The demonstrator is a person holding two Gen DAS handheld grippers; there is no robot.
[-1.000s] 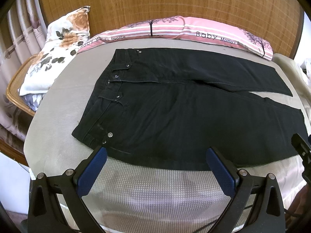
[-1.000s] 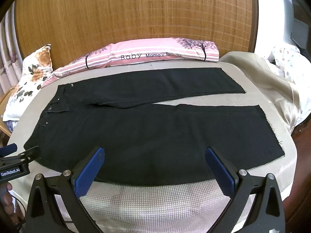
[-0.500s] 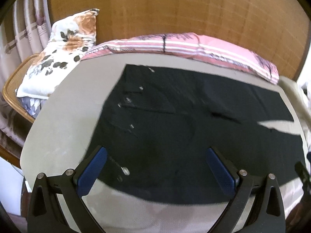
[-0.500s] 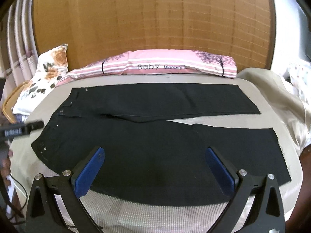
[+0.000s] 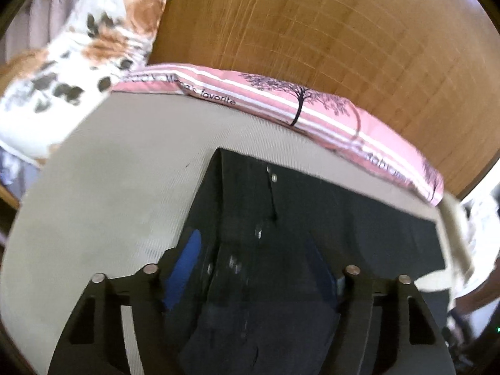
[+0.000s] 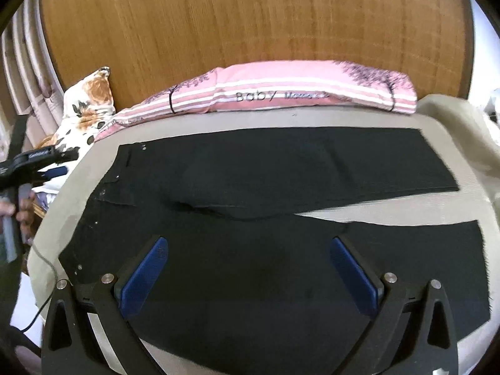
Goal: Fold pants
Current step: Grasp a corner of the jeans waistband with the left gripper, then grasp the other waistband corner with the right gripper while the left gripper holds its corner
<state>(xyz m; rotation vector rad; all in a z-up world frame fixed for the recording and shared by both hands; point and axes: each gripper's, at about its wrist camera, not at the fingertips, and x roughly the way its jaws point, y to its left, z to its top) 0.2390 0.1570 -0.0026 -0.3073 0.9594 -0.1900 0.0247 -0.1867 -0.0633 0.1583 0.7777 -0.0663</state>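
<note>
Black pants (image 6: pixel 250 172) lie flat on the beige bed (image 6: pixel 312 115), waistband to the left and legs running right. In the left wrist view the waistband end of the pants (image 5: pixel 343 218) fills the lower middle. My left gripper (image 5: pixel 251 243) hangs over that end with its jaws closing. The waistband edge shows between the blue pads (image 5: pixel 184 268), and I see no pinch on the cloth. From the right wrist view the left gripper (image 6: pixel 59 159) is at the bed's left edge, level with the waistband. My right gripper (image 6: pixel 247 250) stands open over the near leg, holding nothing.
A pink striped pillow (image 6: pixel 281 93) and a floral pillow (image 6: pixel 87 109) lie along the woven headboard (image 6: pixel 250 31). A beige blanket (image 6: pixel 453 125) is bunched at the right edge. A hand (image 6: pixel 22 215) and a cable (image 6: pixel 47 268) are at the left.
The left gripper has swung left and in over the waistband, rolled, and its jaws have narrowed. The right gripper has moved in over the near leg, jaws still wide.
</note>
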